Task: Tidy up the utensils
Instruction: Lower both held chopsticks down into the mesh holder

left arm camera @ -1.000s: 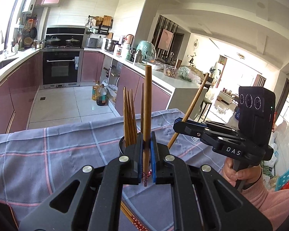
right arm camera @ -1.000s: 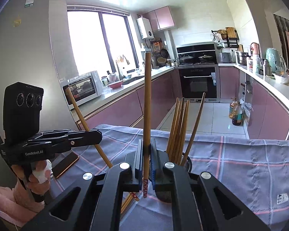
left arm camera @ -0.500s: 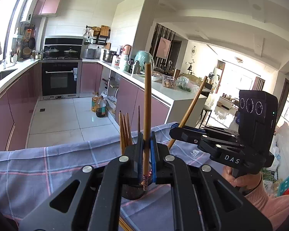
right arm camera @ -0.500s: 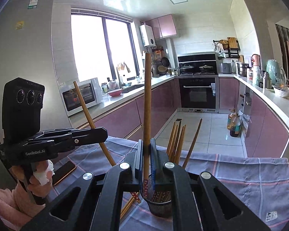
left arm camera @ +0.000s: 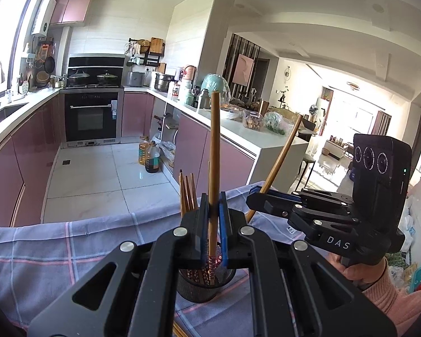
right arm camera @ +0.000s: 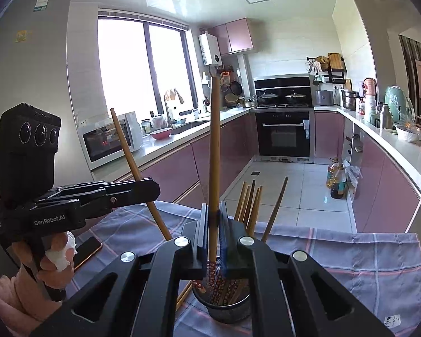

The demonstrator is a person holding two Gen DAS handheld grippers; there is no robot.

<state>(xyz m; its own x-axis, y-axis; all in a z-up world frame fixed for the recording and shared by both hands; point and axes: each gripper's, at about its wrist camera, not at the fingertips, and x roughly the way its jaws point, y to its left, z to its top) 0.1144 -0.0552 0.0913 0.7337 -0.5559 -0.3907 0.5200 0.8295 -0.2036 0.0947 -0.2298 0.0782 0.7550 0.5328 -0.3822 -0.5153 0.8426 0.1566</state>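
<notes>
My left gripper (left arm camera: 212,226) is shut on a wooden chopstick (left arm camera: 214,151) held upright, its patterned lower end reaching into a black mesh holder (left arm camera: 199,287). My right gripper (right arm camera: 213,236) is shut on another upright chopstick (right arm camera: 214,146) whose patterned end sits in the same holder (right arm camera: 227,307). Several chopsticks (right arm camera: 251,203) stand in the holder. Each gripper shows in the other's view: the right one (left arm camera: 255,195) and the left one (right arm camera: 151,188), each with its chopstick tilted.
The holder stands on a checked purple cloth (right arm camera: 365,261) over a table. A phone (right arm camera: 87,251) lies on the cloth at the left. More chopsticks (right arm camera: 183,295) lie on the cloth beside the holder. Kitchen counters and an oven (right arm camera: 283,134) are beyond.
Both grippers have lifted and tilted so the holder now shows below the fingers. The patterned ends of both held chopsticks have come over and into the holder's mouth.
</notes>
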